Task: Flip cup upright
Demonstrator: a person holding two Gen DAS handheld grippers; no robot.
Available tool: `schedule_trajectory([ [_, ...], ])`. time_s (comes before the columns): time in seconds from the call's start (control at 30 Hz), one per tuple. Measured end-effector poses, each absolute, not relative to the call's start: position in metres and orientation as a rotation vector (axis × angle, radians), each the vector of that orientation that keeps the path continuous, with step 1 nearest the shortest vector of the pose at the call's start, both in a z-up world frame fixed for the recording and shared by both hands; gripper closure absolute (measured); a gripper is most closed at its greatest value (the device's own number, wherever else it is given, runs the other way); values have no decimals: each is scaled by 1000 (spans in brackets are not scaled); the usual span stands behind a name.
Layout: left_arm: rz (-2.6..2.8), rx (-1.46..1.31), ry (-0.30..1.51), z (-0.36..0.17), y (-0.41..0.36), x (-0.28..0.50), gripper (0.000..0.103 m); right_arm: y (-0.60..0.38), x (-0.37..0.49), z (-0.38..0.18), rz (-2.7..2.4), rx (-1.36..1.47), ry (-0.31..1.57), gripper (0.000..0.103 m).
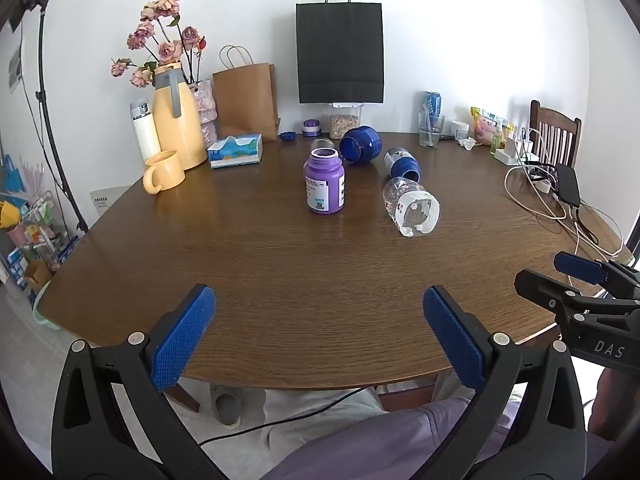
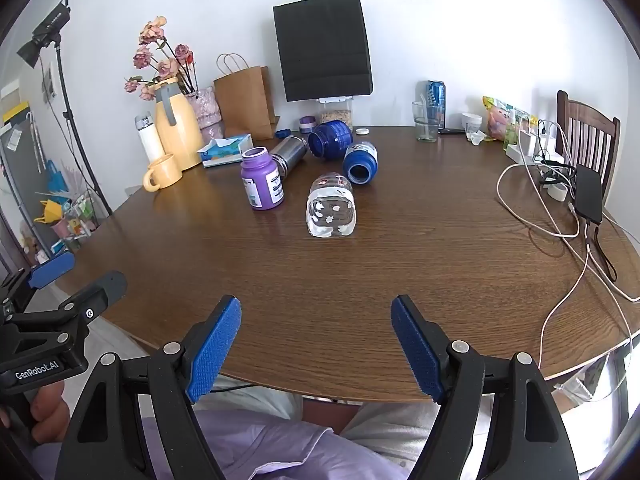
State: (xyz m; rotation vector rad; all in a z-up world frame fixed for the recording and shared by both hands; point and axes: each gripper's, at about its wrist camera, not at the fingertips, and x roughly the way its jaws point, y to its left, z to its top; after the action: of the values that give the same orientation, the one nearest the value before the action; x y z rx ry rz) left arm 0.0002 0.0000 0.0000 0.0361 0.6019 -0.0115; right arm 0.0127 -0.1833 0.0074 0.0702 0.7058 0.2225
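Note:
A clear printed cup (image 1: 412, 212) (image 2: 330, 210) lies on its side on the round wooden table (image 1: 280, 272) (image 2: 360, 280), its mouth turned toward me. A purple jar (image 1: 325, 182) (image 2: 262, 180) stands upright to its left. Behind them, tipped over, lie a large blue jar (image 1: 360, 145) (image 2: 331, 138), a smaller blue-ended bottle (image 1: 402, 164) (image 2: 360, 162) and a steel cup (image 2: 292, 152). My left gripper (image 1: 319, 300) and right gripper (image 2: 317, 304) hover open and empty over the near table edge, well short of the cups.
At the back left are a yellow mug (image 1: 164, 170), a yellow jug (image 1: 176, 120), a tissue box (image 1: 236, 151) and paper bags (image 1: 246, 100). White cables and a black power bank (image 2: 588, 192) lie at the right edge. A wooden chair (image 2: 588, 136) stands behind them.

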Motion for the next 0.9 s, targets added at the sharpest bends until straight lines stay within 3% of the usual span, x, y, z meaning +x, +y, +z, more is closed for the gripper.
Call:
schedule_trajectory([
  [0.9, -8, 32, 601, 0, -1, 0, 0, -184, 13, 4, 220, 69, 711, 22],
])
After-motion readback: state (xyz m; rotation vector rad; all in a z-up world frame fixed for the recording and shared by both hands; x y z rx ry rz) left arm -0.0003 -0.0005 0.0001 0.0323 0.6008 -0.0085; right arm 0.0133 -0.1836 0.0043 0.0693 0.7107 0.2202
